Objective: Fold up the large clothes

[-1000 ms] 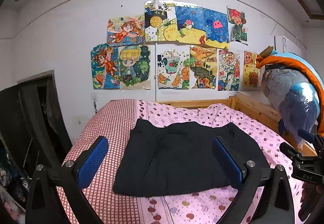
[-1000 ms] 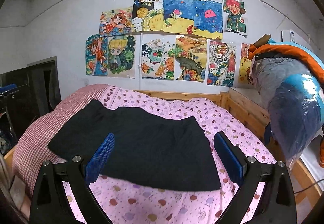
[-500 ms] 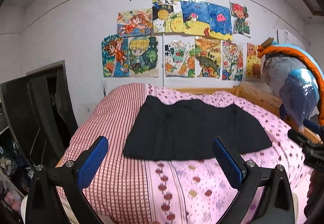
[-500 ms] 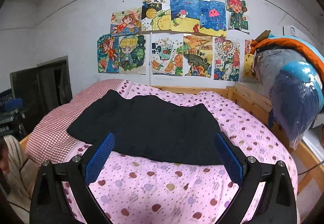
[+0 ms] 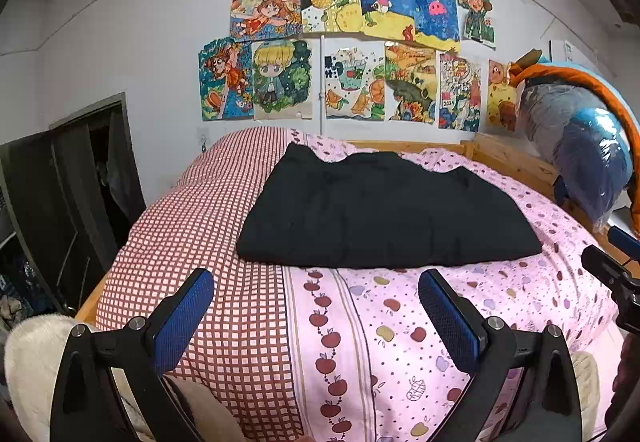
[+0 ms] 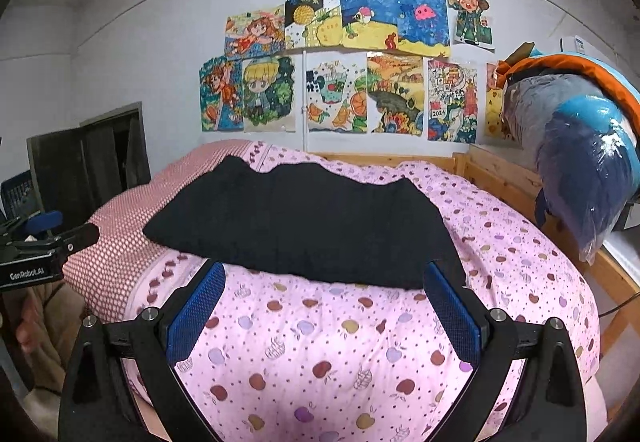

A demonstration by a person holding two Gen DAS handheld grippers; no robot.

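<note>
While both claws hang apart and empty, left gripper (image 5: 316, 312), right gripper (image 6: 324, 306), folded black garment (image 5: 380, 218) on pink quilt (image 5: 440, 314), drawings (image 5: 360, 50) on wall, bagged bedding (image 6: 572, 158) at right.

Both wrist cameras are looking from beyond the bed's (image 5: 400, 322) near edge toward the far wall of drawings (image 6: 340, 62), the left view sitting further left; both are sharing the black garment (image 5: 380, 218), set well back.

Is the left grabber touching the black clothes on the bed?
Apart. In the left wrist view, bare bedspread shows between the open left grabber and the black clothes.
</note>
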